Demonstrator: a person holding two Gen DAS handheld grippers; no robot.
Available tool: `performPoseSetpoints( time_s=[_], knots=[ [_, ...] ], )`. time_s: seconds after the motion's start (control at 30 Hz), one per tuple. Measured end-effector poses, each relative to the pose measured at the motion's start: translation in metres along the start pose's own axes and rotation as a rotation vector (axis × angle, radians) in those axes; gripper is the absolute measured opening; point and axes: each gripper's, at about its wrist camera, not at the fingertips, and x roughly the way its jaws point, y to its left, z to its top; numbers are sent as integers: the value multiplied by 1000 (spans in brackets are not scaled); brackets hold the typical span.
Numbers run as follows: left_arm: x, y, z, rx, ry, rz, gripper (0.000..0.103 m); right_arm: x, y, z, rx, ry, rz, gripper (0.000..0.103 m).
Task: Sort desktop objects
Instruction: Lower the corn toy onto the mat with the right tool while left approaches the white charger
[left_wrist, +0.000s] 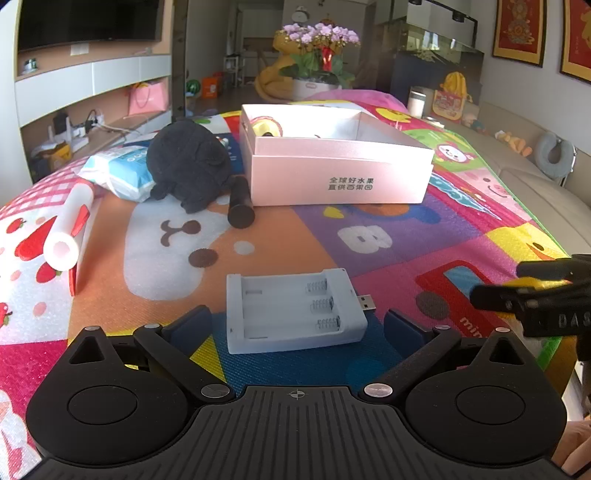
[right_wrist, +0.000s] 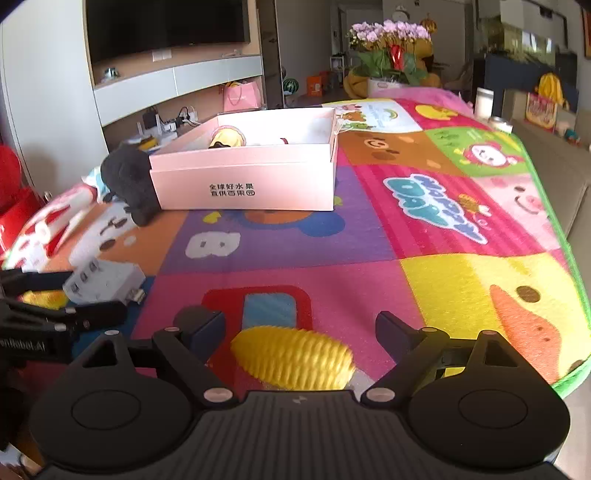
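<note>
Yellow corn (right_wrist: 293, 358) lies between right hand-held gripper (right_wrist: 301, 328) pads

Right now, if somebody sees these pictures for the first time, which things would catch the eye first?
Probably the bright cartoon play mat covering the whole surface, and the open pink box standing at its middle. Close to the cameras, a pale battery holder lies between the open left tongs, and a yellow toy corn lies between the open right tongs. A black plush toy sits left of the box.
</note>
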Motion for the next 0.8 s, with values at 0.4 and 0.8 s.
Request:
performPoseSetpoints(
  time_s=[0.4,0.8],
  knots=[
    [1,-2,-1,-2,2,5,103,-27,-31,-17,-180,50,56,90],
    [2,-5,-1,2,6,16,103,-15,-39,-9,-195,-32,-80,77]
  ],
)
